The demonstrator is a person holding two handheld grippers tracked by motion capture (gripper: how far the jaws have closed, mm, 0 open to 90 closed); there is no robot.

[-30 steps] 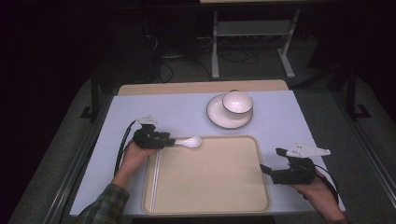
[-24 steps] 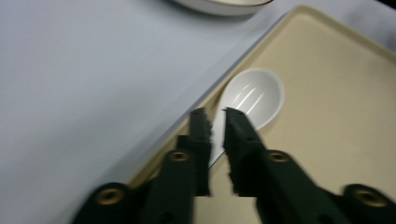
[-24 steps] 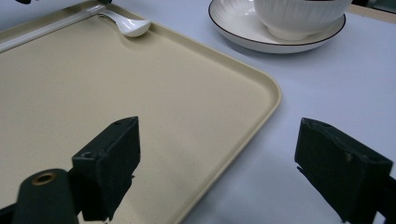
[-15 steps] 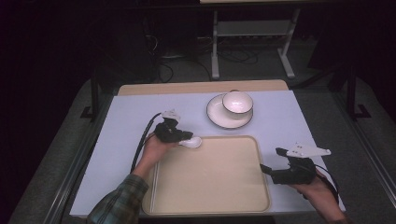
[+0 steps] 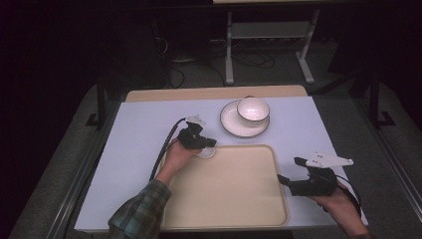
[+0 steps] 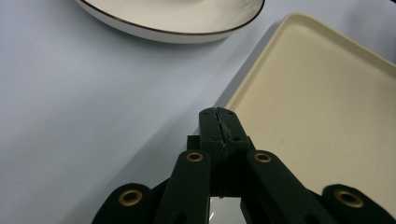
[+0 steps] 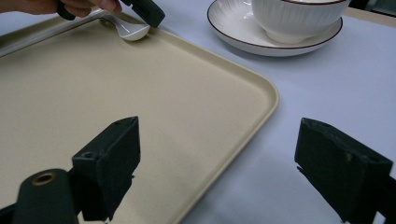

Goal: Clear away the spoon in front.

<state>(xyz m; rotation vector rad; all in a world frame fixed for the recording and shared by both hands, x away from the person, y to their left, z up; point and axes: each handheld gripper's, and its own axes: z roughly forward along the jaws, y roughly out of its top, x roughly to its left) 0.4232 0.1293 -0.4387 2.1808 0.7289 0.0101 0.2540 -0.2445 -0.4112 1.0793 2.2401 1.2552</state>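
My left gripper (image 5: 209, 143) is shut on a white spoon (image 5: 205, 152), whose bowl hangs just over the far left corner of the beige tray (image 5: 224, 194). In the left gripper view its jaws (image 6: 218, 114) are pressed together above the tray's edge (image 6: 261, 70). The right gripper view shows the spoon's bowl (image 7: 132, 29) low at the tray's rim, under the left gripper (image 7: 147, 11). My right gripper (image 5: 289, 169) is open at the tray's right side and holds nothing (image 7: 217, 140). A white bowl (image 5: 253, 109) stands on a dark-rimmed saucer (image 5: 230, 124) beyond the tray.
The tray (image 7: 140, 102) has nothing lying flat on it. The saucer (image 6: 177, 28) lies close ahead of the left gripper. A pale blue table top (image 5: 139, 134) spreads to the left, with a wooden strip (image 5: 164, 93) along its far edge.
My left gripper has carried the spoon right and farther from the person, to the tray's far left corner near the saucer. The right gripper has stayed put.
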